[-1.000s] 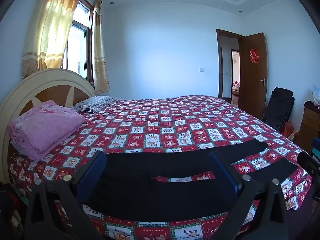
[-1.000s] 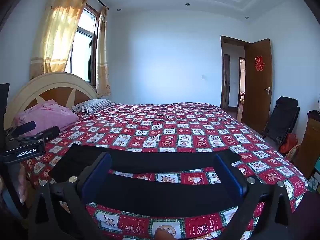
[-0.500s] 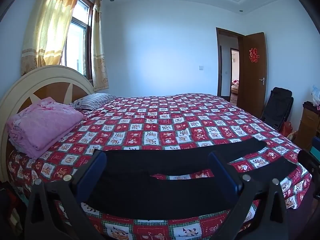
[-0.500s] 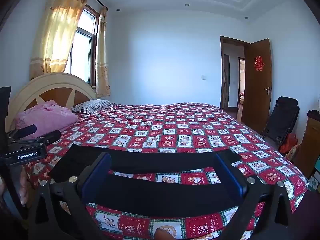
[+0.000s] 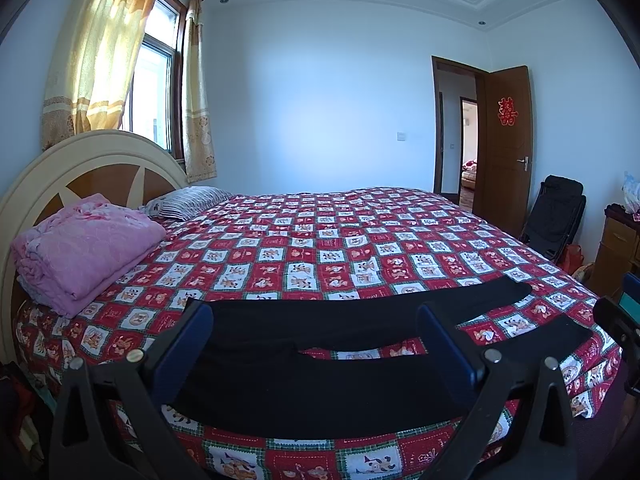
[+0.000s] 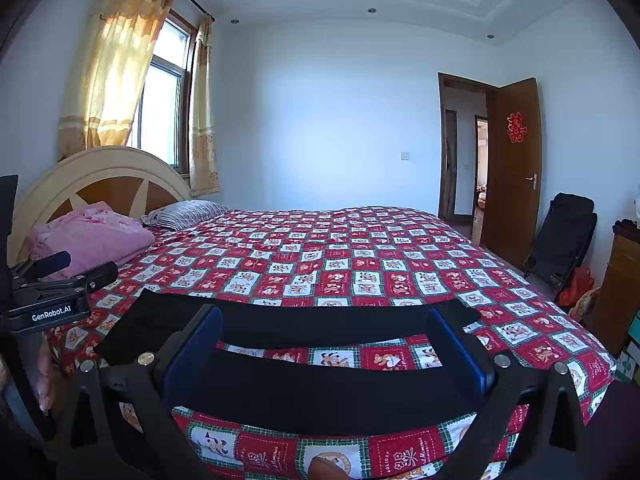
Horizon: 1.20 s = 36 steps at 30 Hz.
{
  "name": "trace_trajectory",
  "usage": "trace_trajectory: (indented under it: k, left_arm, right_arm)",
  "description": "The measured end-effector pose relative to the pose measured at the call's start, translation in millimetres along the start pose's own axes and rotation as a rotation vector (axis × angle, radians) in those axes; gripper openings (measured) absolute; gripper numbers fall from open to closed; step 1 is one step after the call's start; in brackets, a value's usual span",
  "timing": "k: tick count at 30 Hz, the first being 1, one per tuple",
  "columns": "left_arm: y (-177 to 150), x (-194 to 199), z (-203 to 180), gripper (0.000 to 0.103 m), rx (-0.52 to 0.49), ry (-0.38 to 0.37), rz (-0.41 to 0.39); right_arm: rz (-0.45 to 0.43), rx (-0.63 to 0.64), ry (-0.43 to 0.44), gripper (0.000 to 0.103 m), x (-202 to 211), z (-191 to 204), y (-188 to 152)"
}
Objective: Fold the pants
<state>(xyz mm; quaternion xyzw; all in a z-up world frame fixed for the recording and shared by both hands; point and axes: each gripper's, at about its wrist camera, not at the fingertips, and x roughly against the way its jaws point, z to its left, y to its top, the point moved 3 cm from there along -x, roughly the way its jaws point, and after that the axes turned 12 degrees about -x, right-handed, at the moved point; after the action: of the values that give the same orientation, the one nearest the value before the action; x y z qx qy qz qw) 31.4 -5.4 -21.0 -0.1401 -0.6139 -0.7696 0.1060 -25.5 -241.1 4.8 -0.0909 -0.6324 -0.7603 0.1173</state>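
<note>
Pants on bedspread, waistband behind left gripper fingers.

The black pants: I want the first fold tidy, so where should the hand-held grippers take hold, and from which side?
The black pants lie flat along the bed's near edge, legs apart. Probably pinch the near leg's outer edge from the near side, left hand-held gripper by the waist, right hand-held gripper near the cuff.

Sunlit curtained window, pale walls, quilted bed, open wooden door
</note>
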Motion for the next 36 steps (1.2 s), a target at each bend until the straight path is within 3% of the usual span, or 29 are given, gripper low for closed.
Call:
trace_trajectory:
  k: [36]
  left_arm:
    - [-1.0, -0.7, 0.6, 0.103, -0.001, 0.0, -0.001]
  right_arm:
    - [0.003, 0.001, -0.003, 0.102, -3.4, -1.2, -2.4]
